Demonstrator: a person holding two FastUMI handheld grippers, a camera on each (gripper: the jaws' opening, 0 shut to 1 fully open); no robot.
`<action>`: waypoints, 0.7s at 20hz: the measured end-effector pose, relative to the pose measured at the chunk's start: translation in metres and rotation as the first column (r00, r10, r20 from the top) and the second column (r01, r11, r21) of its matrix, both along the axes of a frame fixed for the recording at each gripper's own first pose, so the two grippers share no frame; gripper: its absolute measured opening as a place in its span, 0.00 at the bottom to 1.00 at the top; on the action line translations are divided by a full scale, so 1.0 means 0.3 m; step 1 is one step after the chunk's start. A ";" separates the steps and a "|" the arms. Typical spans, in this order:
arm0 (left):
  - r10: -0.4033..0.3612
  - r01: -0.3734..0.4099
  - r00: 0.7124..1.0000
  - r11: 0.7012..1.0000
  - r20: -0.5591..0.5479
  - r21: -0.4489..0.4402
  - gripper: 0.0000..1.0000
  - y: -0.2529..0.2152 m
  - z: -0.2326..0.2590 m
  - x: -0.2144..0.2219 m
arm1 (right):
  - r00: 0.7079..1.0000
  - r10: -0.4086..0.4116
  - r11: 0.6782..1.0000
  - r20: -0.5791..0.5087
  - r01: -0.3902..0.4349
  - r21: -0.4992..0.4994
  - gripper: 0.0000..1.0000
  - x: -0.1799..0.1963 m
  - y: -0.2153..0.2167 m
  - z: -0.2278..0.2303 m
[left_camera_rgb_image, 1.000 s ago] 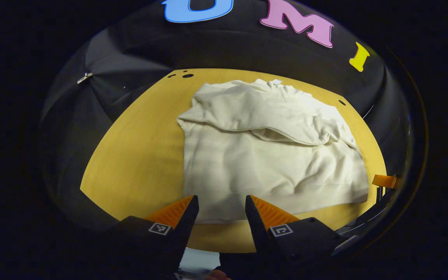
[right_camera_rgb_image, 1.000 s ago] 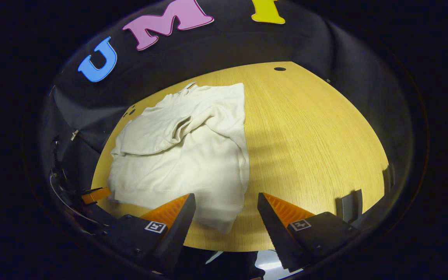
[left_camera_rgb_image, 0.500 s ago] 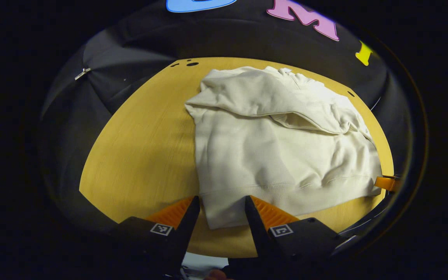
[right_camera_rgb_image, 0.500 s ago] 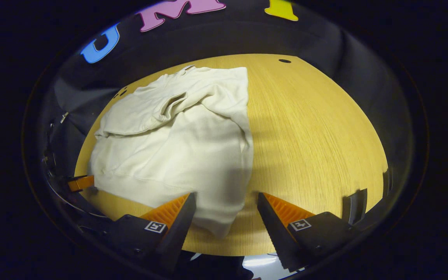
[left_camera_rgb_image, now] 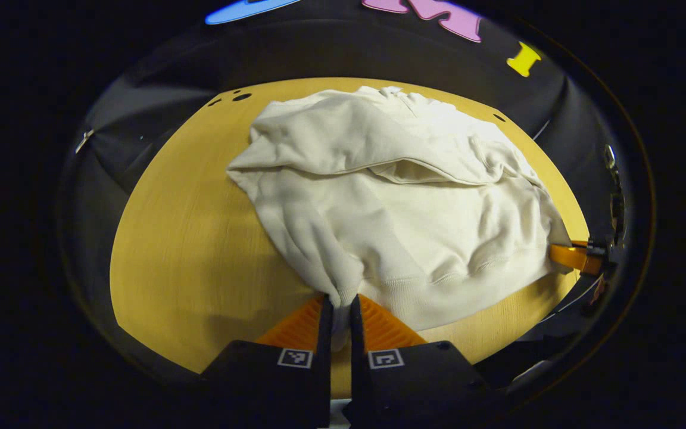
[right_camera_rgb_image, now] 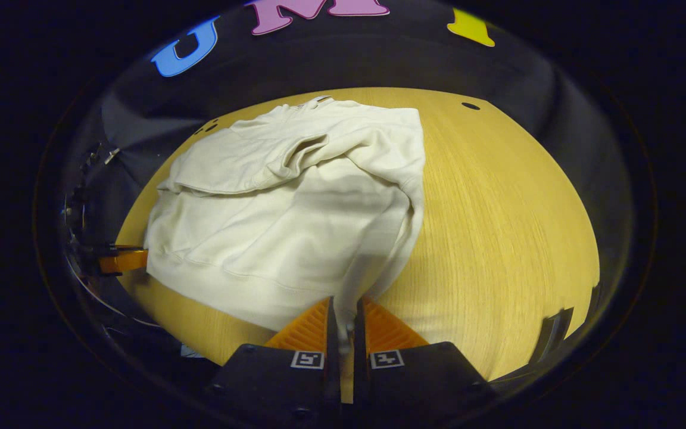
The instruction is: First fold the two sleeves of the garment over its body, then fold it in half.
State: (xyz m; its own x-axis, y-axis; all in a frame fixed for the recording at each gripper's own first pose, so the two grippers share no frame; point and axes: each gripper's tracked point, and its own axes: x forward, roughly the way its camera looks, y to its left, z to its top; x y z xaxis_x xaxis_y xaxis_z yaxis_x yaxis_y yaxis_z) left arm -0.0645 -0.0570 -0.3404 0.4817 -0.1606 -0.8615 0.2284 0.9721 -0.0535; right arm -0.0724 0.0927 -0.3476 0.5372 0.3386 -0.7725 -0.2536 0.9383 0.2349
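While the garment (left_camera_rgb_image: 402, 202) lies flat (sleeves folded), both grippers pinch hem corners.

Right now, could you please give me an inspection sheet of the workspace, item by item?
Surface: wooden table, bare to the right of the garment in the right gripper view; small dark holes near its far edge.
Job's things: cream garment lying on the table, both sleeves folded across its upper body, hem nearest the grippers, not yet folded in half.
Clutter: nothing seen.
Grippers: left gripper shut on the hem's left corner, cloth bunched between its fingers; right gripper shut on the hem's right corner.
Cables: nothing seen.
Surroundings: black cloth wall behind the table.
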 end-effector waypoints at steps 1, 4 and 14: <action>-0.006 0.006 1.000 1.000 0.007 -0.009 0.12 0.002 0.001 0.004 | 1.000 0.013 1.000 -0.018 -0.013 0.012 0.13 0.006 0.001 -0.010; -0.009 0.009 1.000 0.999 -0.009 -0.038 0.06 0.025 0.011 -0.019 | 1.000 0.020 0.999 -0.014 -0.020 0.026 0.08 -0.021 -0.029 0.021; -0.038 0.030 0.998 0.985 -0.044 -0.168 0.06 0.062 0.224 0.027 | 0.997 0.056 0.986 0.053 -0.063 0.152 0.08 0.036 -0.017 0.275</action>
